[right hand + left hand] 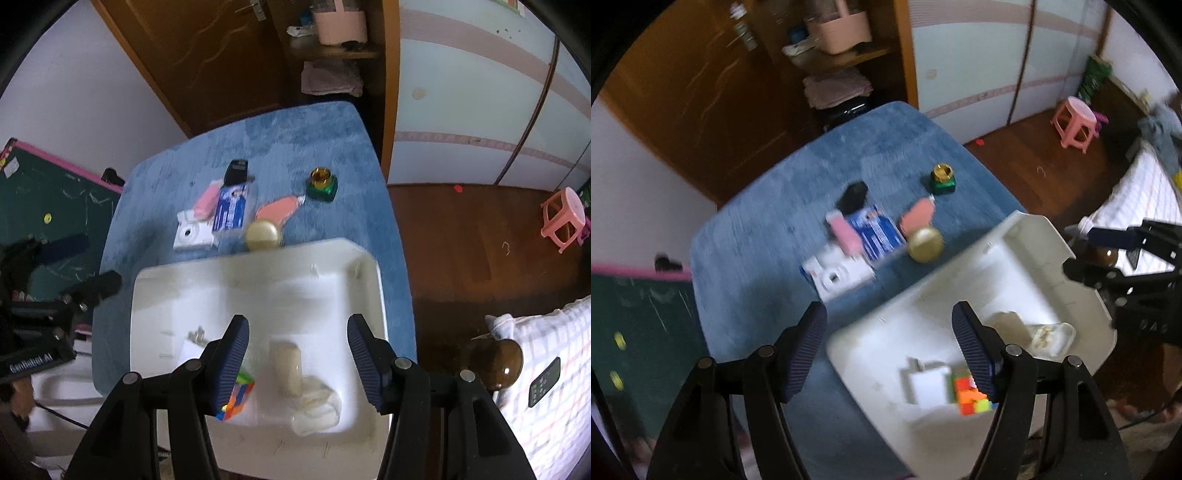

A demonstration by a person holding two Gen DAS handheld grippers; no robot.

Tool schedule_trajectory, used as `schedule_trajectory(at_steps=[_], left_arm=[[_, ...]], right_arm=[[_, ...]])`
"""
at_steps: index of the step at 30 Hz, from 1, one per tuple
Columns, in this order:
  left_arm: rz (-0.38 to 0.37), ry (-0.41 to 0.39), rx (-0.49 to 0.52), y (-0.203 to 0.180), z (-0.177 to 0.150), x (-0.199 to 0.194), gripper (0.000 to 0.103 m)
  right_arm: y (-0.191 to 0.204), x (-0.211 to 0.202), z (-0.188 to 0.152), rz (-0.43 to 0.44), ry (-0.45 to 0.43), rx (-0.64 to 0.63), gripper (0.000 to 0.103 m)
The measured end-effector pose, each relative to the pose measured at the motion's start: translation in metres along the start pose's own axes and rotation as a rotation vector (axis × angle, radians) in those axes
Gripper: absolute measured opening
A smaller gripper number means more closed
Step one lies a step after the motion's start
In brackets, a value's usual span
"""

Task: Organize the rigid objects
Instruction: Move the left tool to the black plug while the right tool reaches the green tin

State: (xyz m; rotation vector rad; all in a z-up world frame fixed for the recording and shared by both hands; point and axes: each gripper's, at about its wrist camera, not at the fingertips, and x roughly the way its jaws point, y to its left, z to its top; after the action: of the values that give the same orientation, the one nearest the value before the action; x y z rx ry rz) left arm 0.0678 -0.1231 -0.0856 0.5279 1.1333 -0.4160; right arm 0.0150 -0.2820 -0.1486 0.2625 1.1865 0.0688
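Note:
A white bin (369, 288) stands at the near end of the blue table (303, 133); it also shows in the left wrist view (1027, 243). In it lie a colour cube (240, 395), a white plug (929, 384), a clear tube (286, 365) and a clear case (1049, 338). Beyond it lie a gold ball (263, 234), a pink tube (279, 208), a green-and-gold jar (321, 184), a blue box (231, 208), a pink block (207, 197), a white camera (192, 234) and a black key (236, 171). My right gripper (297, 354) is open above the bin. My left gripper (890, 343) is open over the bin's left edge.
A wooden door (207, 55) and shelves with a pink basket (341, 22) stand behind the table. A chalkboard (48, 214) leans at the left. A pink stool (563, 216) stands on the wood floor at the right, and a bed with a remote (543, 382) is near right.

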Motion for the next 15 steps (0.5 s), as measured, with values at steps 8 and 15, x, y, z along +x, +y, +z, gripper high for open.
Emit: schedule_trajectory(at_steps=[8,15], left_arm=[[-0.008,0.043,0.133,0.037,0.067,0.031,0.074],[-0.057,0.105,0.257,0.055,0.105,0.085,0.074]], right_arm=[[0.0,-0.002,0.069,-0.039,-0.068,0.029,0.056],[-0.003,0.035,0.123,-0.059,-0.056,0.095,0.056]])
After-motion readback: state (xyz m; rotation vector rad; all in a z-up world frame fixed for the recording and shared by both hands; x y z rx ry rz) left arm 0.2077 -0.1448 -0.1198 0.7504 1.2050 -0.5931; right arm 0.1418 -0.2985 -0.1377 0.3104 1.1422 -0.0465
